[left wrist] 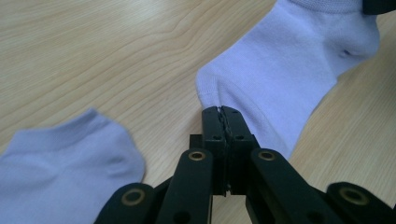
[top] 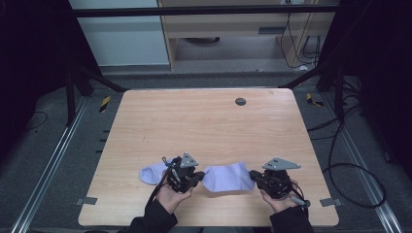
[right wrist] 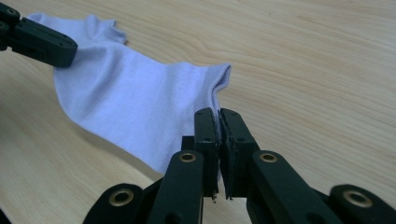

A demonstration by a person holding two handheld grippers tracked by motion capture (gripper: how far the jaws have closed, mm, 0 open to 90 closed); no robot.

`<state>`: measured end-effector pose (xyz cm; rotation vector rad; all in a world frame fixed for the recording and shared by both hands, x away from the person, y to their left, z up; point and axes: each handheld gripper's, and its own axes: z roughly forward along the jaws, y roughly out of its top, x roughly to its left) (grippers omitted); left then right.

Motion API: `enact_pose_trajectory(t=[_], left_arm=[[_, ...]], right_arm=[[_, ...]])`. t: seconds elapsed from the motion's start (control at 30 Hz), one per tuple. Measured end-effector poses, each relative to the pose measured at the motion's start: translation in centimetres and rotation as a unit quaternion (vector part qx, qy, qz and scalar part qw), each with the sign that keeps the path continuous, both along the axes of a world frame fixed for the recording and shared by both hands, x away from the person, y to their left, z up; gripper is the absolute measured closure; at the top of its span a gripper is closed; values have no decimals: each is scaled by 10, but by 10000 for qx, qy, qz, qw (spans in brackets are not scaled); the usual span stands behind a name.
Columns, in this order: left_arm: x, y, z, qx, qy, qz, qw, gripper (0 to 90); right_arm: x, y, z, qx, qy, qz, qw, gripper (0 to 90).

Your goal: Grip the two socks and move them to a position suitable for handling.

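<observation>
Two pale lilac socks are on the wooden surface (top: 209, 121), near the person's edge. One sock (top: 227, 176) is stretched out between the two grippers. The second sock (top: 153, 173) lies flat by itself, just to the left of the left gripper (top: 198, 177).

The left gripper's jaws are pressed together on one end of the stretched sock. In the left gripper view the jaws meet right at the rounded edge of that sock (left wrist: 285, 70), and the second sock (left wrist: 60, 163) lies lower on the left. The right gripper (top: 253, 176) has its jaws squeezed tight on the other end. In the right gripper view the sock (right wrist: 135, 102) runs from the pinched jaws (right wrist: 219, 122) to the other gripper's black jaw at the top left. The sock's cuff stands up a little just past the jaws.

The person's left hand (top: 171, 195) and right hand (top: 278, 200) hold the grippers, and dark sleeves come in from the bottom. A small round dark cap (top: 240, 101) sits in the surface near the far edge. No boxes or bins are on the surface. Cables (top: 350, 160) lie on the floor to the right.
</observation>
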<state>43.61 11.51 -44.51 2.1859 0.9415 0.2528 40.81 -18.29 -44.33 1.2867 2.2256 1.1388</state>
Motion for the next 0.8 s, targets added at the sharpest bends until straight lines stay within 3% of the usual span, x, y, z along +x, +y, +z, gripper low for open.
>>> enact_pose_trajectory(t=[0.3,0.63,0.8], left_arm=[[-10,20,-14,156,138,72,9998,887],[-16,37,-35,285,382,170,9987,887],[-14,36,-39,348,322,177,9987,881]], right_arm=[[-7,20,-6,15,135,211,9997,864],[-11,36,-25,-103,421,370,9984,862],[-11,37,-34,-191,547,382,9976,860]])
